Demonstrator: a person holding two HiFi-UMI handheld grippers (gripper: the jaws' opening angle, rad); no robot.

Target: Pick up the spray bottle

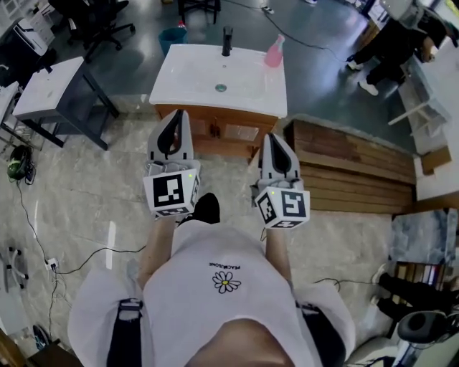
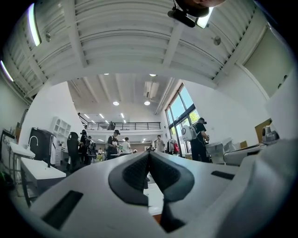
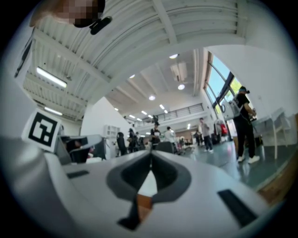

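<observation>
open floor, spray bottle at sink corner

White basin top on wooden cabinet; black faucet at back edge, round drain near middle. Teal bucket on floor behind. Grey table at left, black office chair beyond it. Stack of wooden planks just right of cabinet. Cables and power strip on pale marbled floor. Person in dark clothes at upper right. Left gripper view: ribbed white ceiling, mezzanine railing, tall windows, person with white backpack.
</observation>
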